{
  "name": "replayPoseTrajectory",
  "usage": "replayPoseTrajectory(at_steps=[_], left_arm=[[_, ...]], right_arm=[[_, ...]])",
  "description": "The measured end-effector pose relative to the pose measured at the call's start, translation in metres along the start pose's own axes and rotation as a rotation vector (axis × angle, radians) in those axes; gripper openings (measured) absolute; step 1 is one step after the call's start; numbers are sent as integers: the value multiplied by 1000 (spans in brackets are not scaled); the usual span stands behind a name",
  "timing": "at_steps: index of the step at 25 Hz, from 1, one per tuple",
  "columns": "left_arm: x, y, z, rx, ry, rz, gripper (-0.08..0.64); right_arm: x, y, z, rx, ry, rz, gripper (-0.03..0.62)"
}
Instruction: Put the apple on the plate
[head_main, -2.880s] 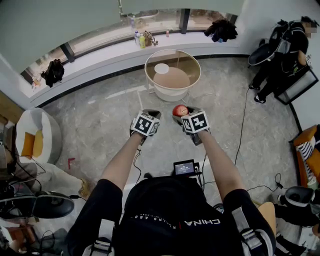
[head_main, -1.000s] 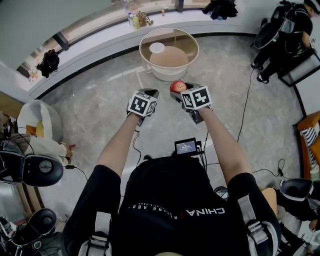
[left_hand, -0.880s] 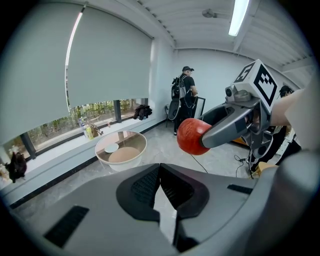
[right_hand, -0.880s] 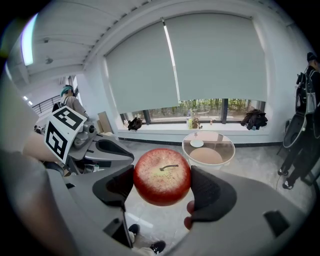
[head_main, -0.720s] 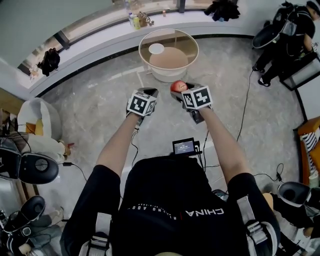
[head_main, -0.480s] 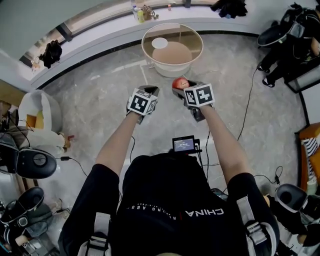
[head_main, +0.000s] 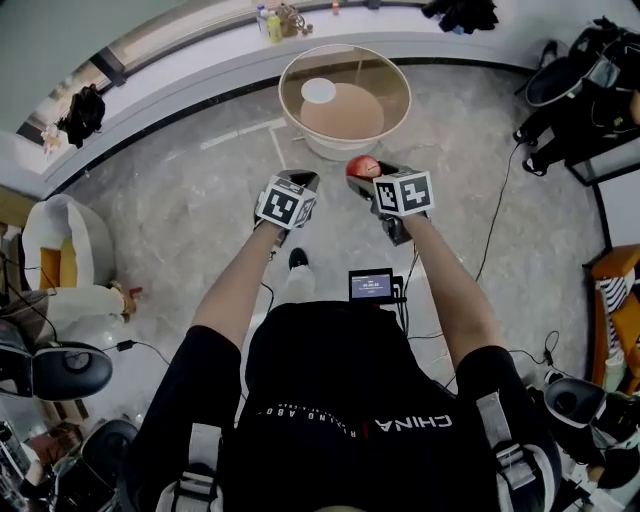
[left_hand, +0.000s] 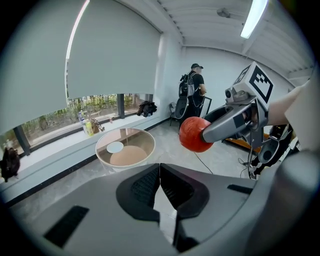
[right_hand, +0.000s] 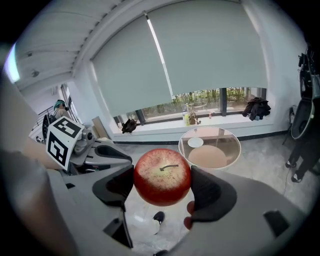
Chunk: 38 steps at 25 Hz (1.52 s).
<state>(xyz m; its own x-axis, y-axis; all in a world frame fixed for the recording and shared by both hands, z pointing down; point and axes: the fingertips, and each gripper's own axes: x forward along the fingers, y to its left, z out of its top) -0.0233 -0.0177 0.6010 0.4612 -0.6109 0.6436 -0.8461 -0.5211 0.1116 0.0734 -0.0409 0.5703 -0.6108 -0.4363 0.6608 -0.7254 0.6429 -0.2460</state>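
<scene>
Apple (right_hand: 162, 176) is pinched stem-up between the right gripper's (head_main: 372, 178) jaws, up in the air over the floor, well short of the plate (head_main: 319, 90) on the far round glass bench (head_main: 283, 100). Guessing it's held high to clear the rim. Left gripper (left_hand: 160, 187) jaws are pressed together, empty, just to the left.
</scene>
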Motion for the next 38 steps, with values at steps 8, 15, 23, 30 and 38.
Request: replayPoseTrajectory(at_steps=[8,15,23,30,38], left_arm=[[16,113,43,12,-13,-78,18],[50,152,67,-3,5,-125,18],[103,178,88,-25,42,-122,18],[160,210,156,-77,68,-89,17],[205,251,231,-106,43,-8,17]], right_arm=[[72,-3,90,45,-1,-72,382],[107,-24,113,86,33,-50,382],[150,-80,133,81,97,-64,382],[179,-150,204,49,93,-19,382],[217,-206,267,-35,95,49,382]])
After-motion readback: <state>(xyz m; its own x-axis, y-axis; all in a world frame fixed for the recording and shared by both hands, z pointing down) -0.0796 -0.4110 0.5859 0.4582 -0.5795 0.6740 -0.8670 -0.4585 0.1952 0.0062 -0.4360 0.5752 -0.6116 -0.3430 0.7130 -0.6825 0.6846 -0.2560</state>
